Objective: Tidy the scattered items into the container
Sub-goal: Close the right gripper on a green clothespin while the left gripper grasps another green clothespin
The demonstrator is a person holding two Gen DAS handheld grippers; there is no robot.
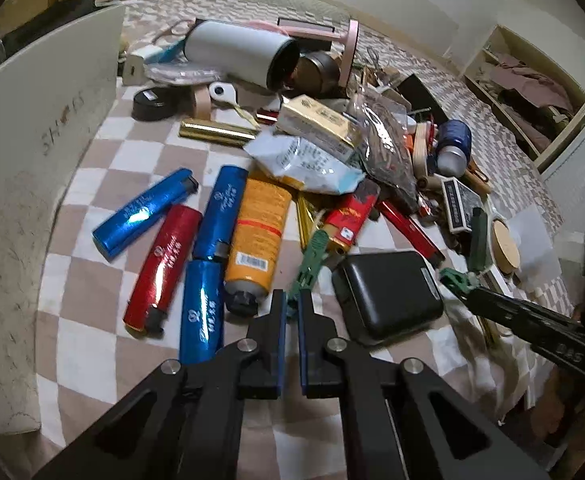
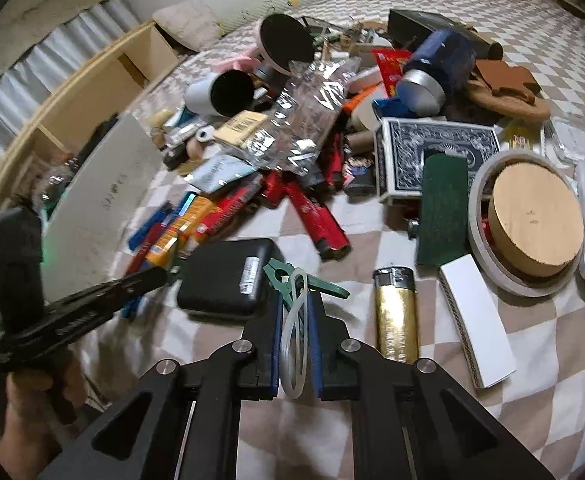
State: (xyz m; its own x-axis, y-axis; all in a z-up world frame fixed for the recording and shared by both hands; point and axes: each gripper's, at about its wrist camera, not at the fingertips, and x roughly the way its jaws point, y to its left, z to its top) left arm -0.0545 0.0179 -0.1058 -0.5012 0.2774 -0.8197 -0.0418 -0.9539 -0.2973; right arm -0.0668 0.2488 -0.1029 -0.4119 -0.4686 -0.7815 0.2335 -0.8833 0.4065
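Note:
Scattered items lie on a checkered cloth: blue, red and orange lighters, a black case, a white tumbler, a card box. My left gripper is shut on a green clip. My right gripper is shut on another green clip with a clear ring between its fingers; it also shows in the left wrist view. The white container's wall stands at the left, also in the right wrist view.
A gold lighter, a white slim box, a round lidded tin and a green pad lie near my right gripper. A wooden shelf runs along the far left. A blue jar tops the pile.

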